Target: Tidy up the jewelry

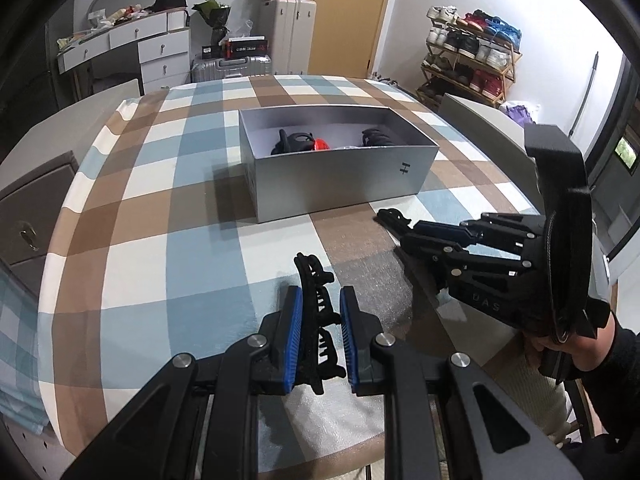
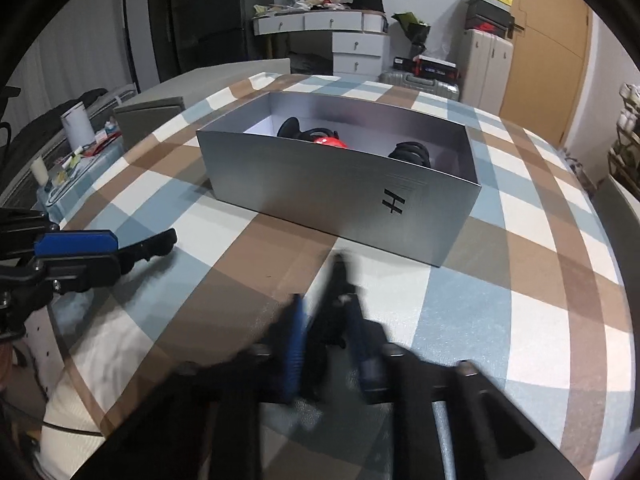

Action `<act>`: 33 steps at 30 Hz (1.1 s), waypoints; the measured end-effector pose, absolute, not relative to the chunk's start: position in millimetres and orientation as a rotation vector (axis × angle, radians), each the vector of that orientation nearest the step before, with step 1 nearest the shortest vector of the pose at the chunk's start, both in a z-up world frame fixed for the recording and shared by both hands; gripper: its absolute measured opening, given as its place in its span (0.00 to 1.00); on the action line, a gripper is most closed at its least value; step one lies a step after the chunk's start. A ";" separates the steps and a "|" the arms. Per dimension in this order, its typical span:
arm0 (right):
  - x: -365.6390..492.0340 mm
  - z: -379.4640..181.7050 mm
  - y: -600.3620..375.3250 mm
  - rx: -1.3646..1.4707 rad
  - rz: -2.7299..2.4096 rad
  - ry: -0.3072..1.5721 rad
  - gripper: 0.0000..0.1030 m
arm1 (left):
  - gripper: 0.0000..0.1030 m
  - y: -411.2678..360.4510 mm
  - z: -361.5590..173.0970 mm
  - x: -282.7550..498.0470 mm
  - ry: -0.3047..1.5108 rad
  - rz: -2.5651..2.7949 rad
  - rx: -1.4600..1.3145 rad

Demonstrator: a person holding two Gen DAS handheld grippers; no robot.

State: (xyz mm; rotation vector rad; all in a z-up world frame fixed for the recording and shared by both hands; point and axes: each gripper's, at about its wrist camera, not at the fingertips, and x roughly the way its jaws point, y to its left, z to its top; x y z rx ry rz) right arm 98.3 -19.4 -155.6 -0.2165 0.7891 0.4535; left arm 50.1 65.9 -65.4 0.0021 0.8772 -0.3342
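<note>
My left gripper (image 1: 320,300) is shut on a black hair claw clip (image 1: 316,280) just above the checked tablecloth, its teeth sticking out ahead of the blue pads. From the right wrist view, this left gripper (image 2: 80,252) sits at the left with its clip (image 2: 156,244) poking forward. My right gripper (image 2: 326,312) is blurred and shut on a second black clip (image 2: 338,280); the left wrist view shows it (image 1: 412,232) at the right with that clip (image 1: 394,216). The open silver box (image 1: 340,176) (image 2: 320,200) stands ahead, holding black clips (image 1: 294,142) and a red piece (image 2: 330,142).
The round table (image 1: 132,220) has a blue, brown and white checked cloth. A person's hand (image 1: 560,344) grips the right tool's handle. Grey chair backs (image 2: 152,112) stand at the far table edge, with a cluttered side tray (image 2: 80,152) to the left.
</note>
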 end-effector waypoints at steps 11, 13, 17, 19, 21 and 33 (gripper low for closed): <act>87.1 -138.1 -37.1 -0.092 0.549 0.732 0.00 | 0.13 77.3 -55.4 50.5 0.857 -0.300 -0.038; 84.1 -134.5 -40.3 -0.079 0.557 0.715 0.00 | 0.13 78.8 -52.2 50.9 0.850 -0.297 -0.044; 84.6 -138.9 -39.5 -0.090 0.559 0.723 0.00 | 0.13 77.6 -49.8 53.2 0.843 -0.284 -0.035; 85.2 -139.3 -42.0 -0.070 0.563 0.725 0.00 | 0.13 77.8 -49.6 54.7 0.845 -0.282 -0.036; 84.2 -137.6 -44.6 -0.048 0.585 0.717 0.03 | 0.13 78.0 -50.3 55.7 0.848 -0.275 -0.034; 76.5 -156.7 -16.9 -0.202 0.624 0.775 0.31 | 0.13 76.9 -44.6 55.4 0.846 -0.269 -0.029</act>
